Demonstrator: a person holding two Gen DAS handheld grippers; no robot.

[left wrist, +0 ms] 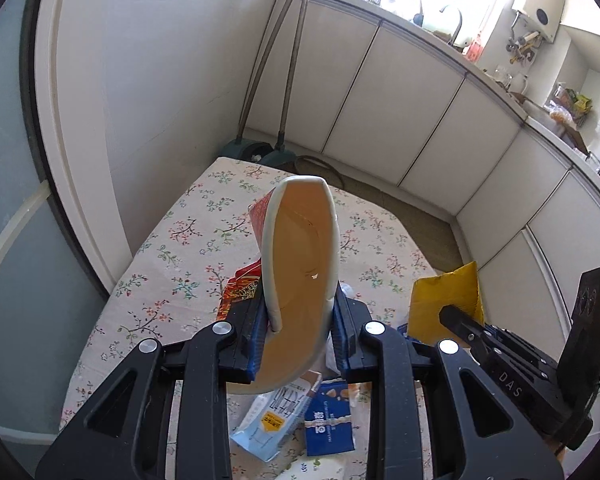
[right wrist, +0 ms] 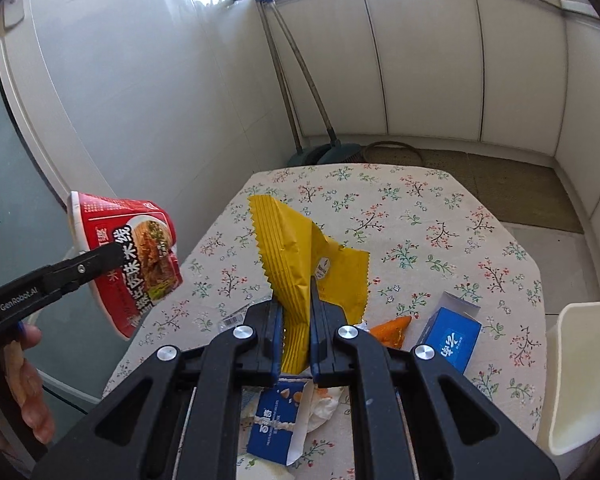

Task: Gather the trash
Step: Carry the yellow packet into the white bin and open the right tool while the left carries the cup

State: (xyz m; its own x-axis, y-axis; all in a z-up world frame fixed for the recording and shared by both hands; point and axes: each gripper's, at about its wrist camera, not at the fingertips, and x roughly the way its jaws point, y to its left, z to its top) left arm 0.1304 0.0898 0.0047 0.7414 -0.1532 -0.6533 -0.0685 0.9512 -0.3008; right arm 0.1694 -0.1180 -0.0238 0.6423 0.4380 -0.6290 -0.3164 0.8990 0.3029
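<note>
Floral cloth is covering the table (right wrist: 420, 216), with white wall panels and a frosted glass door sitting on the left side of the room. Two long-handled brooms (right wrist: 300, 92) are leaning in the corner beyond the table's far edge, next to a woven mat on the floor. White cabinet doors (left wrist: 400, 120) are running along the back and right under a cluttered counter.

Left gripper (left wrist: 300, 320) is holding the red noodle cup (right wrist: 128, 256) up above the table's left edge, jaws pinching its rim, cup tipped on its side with the beige inside facing the left wrist camera. Right gripper (right wrist: 296, 320) is lifting the yellow snack bag (right wrist: 300, 256), jaws pressed on the crimped end.

Lying on the cloth near the front: a light blue wrapper (left wrist: 272, 420), a dark blue packet (right wrist: 276, 424), an orange wrapper (right wrist: 392, 330) and a blue box (right wrist: 452, 336) to the right. White bin (right wrist: 576, 376) is standing at the table's right edge.
</note>
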